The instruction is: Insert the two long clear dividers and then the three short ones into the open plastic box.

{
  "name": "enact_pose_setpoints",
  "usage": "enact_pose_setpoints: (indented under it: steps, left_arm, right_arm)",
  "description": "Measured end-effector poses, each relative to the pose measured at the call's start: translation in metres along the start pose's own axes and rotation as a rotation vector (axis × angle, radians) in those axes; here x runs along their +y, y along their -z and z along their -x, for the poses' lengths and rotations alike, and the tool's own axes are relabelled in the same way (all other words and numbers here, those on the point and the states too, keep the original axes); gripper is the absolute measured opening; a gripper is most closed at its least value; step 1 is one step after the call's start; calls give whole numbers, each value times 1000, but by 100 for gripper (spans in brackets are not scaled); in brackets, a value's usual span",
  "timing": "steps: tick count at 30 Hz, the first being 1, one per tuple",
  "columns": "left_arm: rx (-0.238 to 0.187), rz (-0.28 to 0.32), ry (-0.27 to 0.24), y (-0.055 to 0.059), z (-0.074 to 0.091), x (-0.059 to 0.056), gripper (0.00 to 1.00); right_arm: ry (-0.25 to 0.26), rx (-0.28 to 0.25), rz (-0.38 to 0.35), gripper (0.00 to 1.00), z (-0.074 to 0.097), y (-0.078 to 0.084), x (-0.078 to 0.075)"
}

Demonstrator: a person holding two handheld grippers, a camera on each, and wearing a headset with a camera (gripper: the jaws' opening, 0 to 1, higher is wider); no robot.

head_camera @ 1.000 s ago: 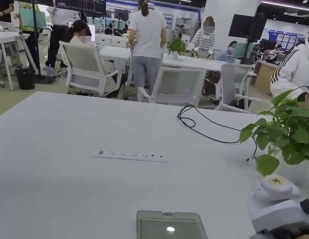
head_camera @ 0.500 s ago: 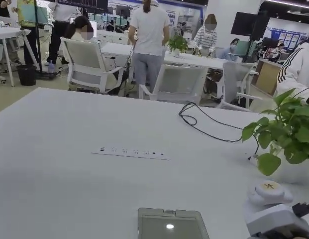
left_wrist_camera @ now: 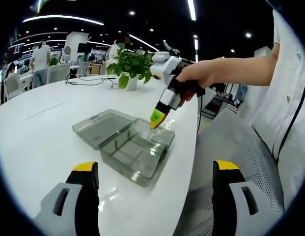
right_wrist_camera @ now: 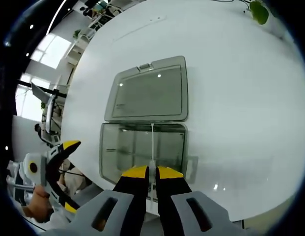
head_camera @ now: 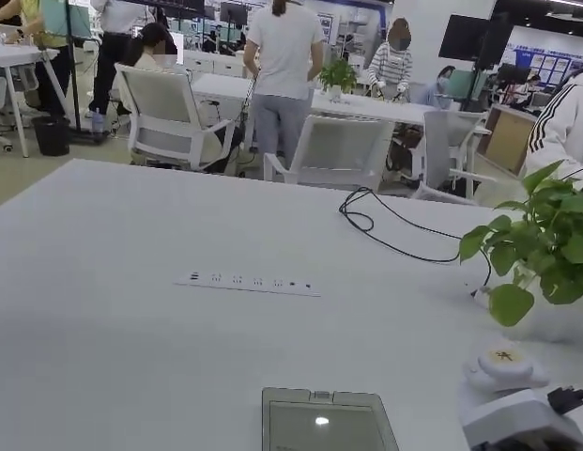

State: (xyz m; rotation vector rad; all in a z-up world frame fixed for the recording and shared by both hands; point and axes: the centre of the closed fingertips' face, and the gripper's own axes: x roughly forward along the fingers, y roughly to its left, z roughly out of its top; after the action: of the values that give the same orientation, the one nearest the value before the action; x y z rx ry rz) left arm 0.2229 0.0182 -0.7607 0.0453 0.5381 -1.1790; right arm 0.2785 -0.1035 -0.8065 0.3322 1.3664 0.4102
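The open clear plastic box (right_wrist_camera: 142,147) lies near the table's front edge, its hinged lid (right_wrist_camera: 147,91) flat on the far side. My right gripper (right_wrist_camera: 151,173) is shut on a thin clear divider (right_wrist_camera: 152,142), which stands on edge across the box's tray. In the left gripper view the right gripper (left_wrist_camera: 157,118) points down into the box (left_wrist_camera: 135,150), held by a hand. My left gripper (left_wrist_camera: 154,196) hovers open and holds nothing, a short way in front of the box. The lid (head_camera: 324,423) shows at the bottom of the head view.
A potted plant (head_camera: 544,254) stands at the right of the white table (head_camera: 131,310), a black cable (head_camera: 394,235) beside it. A flush power strip (head_camera: 246,283) lies mid-table. The table's rounded edge (left_wrist_camera: 191,147) runs close to the box. Chairs and people are beyond.
The head camera has tipped slightly, so the scene sits a little higher. The white gripper housing at the bottom right has sunk lower in the picture.
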Motion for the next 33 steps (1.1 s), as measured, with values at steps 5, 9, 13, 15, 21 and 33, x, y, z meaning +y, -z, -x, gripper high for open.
enact_pose_setpoints:
  steps: [5, 9, 13, 15, 21, 33]
  left_arm:
    - [-6, 4, -2, -1, 0, 1, 99]
    - [-5, 6, -2, 0, 0, 0, 99]
    - [-6, 9, 0, 0, -1, 0, 98]
    - [-5, 10, 0, 0, -1, 0, 98]
    - [-6, 11, 1, 0, -1, 0, 98]
    - [-1, 16, -5, 2, 0, 1, 98]
  right_arm:
    - [-3, 6, 0, 7, 0, 0, 1]
    - [-7, 3, -1, 7, 3, -3, 3]
    - [-11, 4, -2, 7, 4, -4, 4]
    - [-12, 4, -2, 7, 4, -4, 4]
    - [-13, 4, 1, 7, 4, -4, 4]
    - [-4, 9, 22, 7, 1, -3, 3]
